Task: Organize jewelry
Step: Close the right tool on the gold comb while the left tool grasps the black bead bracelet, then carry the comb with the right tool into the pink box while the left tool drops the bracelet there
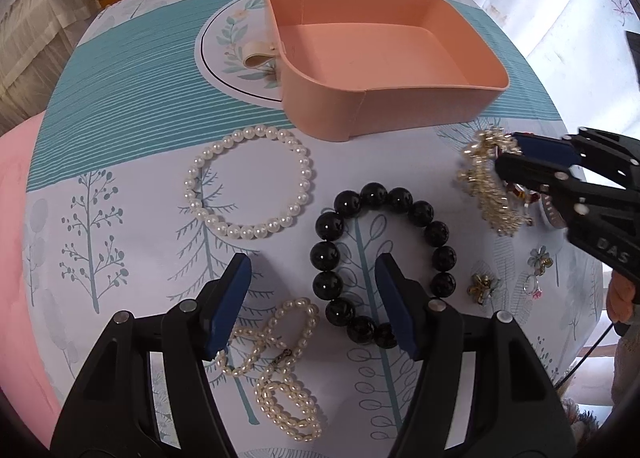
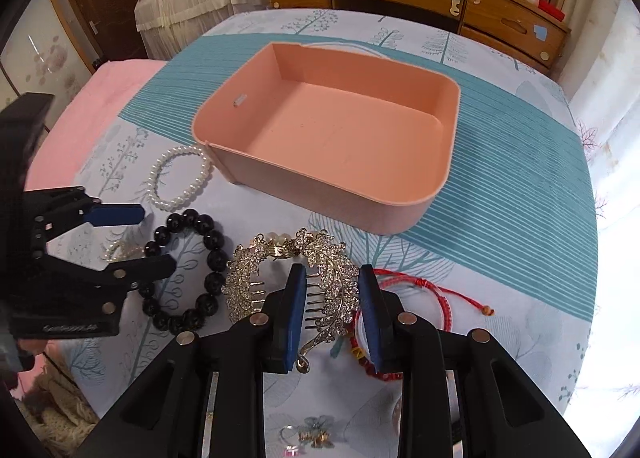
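While raised "DAS" marks right gripper, other lettering unreadable

One pink box, three bead bracelets (two pearl, one black), one rhinestone hair comb, one red cord bracelet.

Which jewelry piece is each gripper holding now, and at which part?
The right gripper is shut on the rhinestone hair comb, gripping one leaf-shaped side near the teeth. The left gripper is open and holds nothing, above the black bead bracelet.

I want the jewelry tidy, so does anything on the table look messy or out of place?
The pink box is empty. The rice-pearl strand lies tangled in loops, and the rhinestone hair comb overlaps a red cord bracelet. Nothing looks broken.
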### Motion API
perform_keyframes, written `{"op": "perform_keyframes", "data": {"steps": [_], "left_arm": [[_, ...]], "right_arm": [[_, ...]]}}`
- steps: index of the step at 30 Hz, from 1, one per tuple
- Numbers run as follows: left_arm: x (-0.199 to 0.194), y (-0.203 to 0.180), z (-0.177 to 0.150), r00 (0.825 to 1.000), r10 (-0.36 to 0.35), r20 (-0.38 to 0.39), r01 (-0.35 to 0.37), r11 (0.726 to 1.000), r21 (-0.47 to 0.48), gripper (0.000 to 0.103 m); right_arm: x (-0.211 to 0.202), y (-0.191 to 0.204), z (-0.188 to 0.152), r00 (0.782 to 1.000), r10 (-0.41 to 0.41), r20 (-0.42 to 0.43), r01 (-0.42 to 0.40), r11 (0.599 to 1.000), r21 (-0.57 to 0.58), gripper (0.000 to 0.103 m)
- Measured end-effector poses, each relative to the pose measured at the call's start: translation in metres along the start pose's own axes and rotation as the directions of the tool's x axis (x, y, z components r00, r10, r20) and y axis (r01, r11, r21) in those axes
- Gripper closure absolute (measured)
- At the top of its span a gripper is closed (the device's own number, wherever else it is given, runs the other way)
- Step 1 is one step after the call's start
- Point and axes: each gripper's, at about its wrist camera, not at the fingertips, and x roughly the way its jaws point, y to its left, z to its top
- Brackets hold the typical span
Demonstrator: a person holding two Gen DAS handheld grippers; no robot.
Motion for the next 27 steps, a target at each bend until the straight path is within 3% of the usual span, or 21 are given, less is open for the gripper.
{"op": "perform_keyframes", "data": {"steps": [5,10,16,19,21,24,27], "left_arm": [[0.001,-0.003,0.001,1.000,0.010,0.000,-0.010,1.000,0.011,0.041],[0.003,-0.009,0.005,0.999,0.051,-0.017,-0.051,0.998,0.036,0.048],[0.006,-0.025,0.017,0.993,0.058,-0.104,-0.050,0.996,0.074,0.070],[0.008,-0.028,0.023,0.990,0.046,-0.131,-0.036,0.996,0.082,0.091],[0.008,-0.025,0.026,0.990,0.011,-0.141,-0.002,0.998,0.059,0.091],[0.001,-0.019,0.027,0.993,-0.023,-0.116,0.025,1.000,0.017,0.091],[-0.023,-0.014,0.029,0.998,-0.050,-0.036,0.050,0.999,-0.003,0.091]], "right_arm": [[-0.027,-0.004,-0.006,0.999,0.019,0.044,-0.021,0.999,0.036,0.077],[-0.048,-0.006,-0.011,0.996,0.038,0.077,-0.043,0.996,0.072,0.077],[-0.054,-0.006,-0.012,0.996,0.029,0.079,-0.035,0.996,0.082,0.077],[-0.054,-0.006,-0.012,0.996,0.036,0.077,-0.042,0.995,0.085,0.077],[-0.054,-0.005,-0.011,0.996,0.036,0.081,-0.043,0.995,0.088,0.077],[-0.058,-0.005,-0.011,0.995,0.038,0.095,-0.048,0.994,0.096,0.077],[-0.064,-0.007,-0.010,0.993,0.036,0.111,-0.048,0.994,0.103,0.077]]}}
